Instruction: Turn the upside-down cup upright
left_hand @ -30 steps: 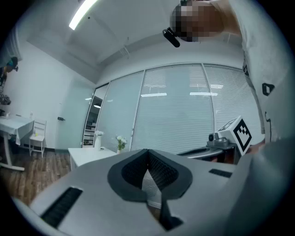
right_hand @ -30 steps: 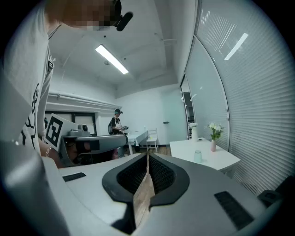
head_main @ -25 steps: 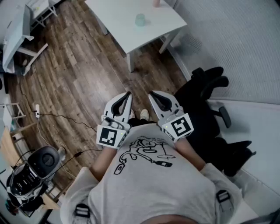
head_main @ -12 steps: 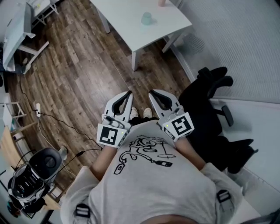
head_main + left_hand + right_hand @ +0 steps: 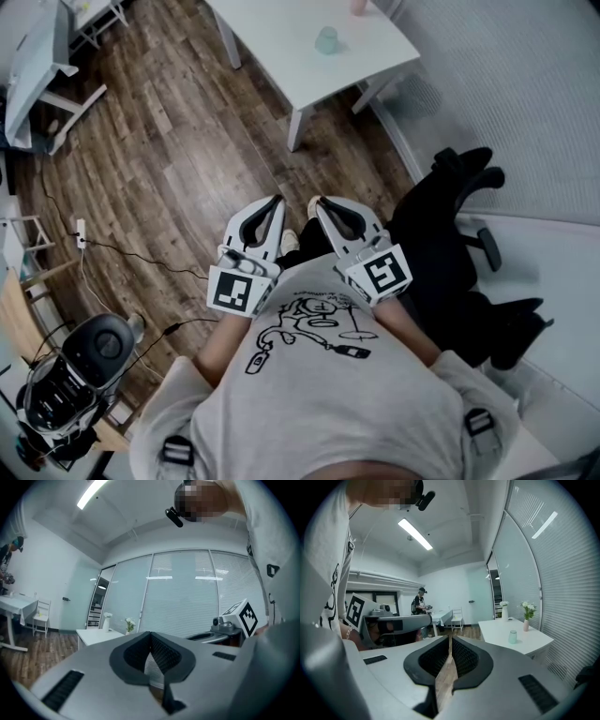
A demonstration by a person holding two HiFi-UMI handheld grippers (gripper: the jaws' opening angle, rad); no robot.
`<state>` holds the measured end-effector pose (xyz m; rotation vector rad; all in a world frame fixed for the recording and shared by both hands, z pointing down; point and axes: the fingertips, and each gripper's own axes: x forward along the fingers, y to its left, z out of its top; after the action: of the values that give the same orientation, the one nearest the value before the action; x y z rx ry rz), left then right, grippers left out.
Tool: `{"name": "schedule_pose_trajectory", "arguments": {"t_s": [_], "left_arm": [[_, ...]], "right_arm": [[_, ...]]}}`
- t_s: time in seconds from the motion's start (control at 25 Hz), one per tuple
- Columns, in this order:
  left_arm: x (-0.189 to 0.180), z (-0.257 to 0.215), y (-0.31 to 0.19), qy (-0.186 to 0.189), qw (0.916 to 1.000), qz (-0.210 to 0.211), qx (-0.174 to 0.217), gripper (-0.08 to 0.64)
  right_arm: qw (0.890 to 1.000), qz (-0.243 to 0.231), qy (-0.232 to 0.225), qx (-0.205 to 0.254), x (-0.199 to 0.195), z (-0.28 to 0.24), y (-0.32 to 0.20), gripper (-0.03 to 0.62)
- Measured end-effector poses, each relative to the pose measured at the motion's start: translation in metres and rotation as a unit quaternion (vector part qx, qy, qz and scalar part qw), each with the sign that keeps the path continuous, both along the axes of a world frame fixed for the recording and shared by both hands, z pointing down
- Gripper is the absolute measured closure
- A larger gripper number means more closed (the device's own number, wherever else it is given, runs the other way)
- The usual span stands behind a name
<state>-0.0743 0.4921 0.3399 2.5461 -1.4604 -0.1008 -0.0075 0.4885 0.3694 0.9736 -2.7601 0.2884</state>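
Left gripper [image 5: 273, 201]: white, two-jaw, marker cube at rear, held in front of chest. Jaws together, nothing between.
Right gripper [image 5: 319, 202]: just beside left gripper. Jaws together, nothing between.
Small pale green cup [image 5: 326, 39]: on white rectangular table [image 5: 281, 47], near pink vase with white flowers [image 5: 526, 624], well apart from both grippers. Cup orientation: cannot tell.
Dark wood plank floor [image 5: 169, 159]: between grippers and table.
Black office chair [image 5: 450, 234]: beside right gripper, on its outer side.
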Motion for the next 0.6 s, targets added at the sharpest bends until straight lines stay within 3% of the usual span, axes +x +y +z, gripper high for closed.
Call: {"name": "schedule_pose_trajectory", "arguments": {"t_s": [0.6], "left_arm": [[0.004,0.002,-0.039,-0.001,0.9998,0.016,0.007,0.557]], "right_arm": [[1.0,0.02,0.0,0.001,0.008,0.006,-0.036,0.548]]}}
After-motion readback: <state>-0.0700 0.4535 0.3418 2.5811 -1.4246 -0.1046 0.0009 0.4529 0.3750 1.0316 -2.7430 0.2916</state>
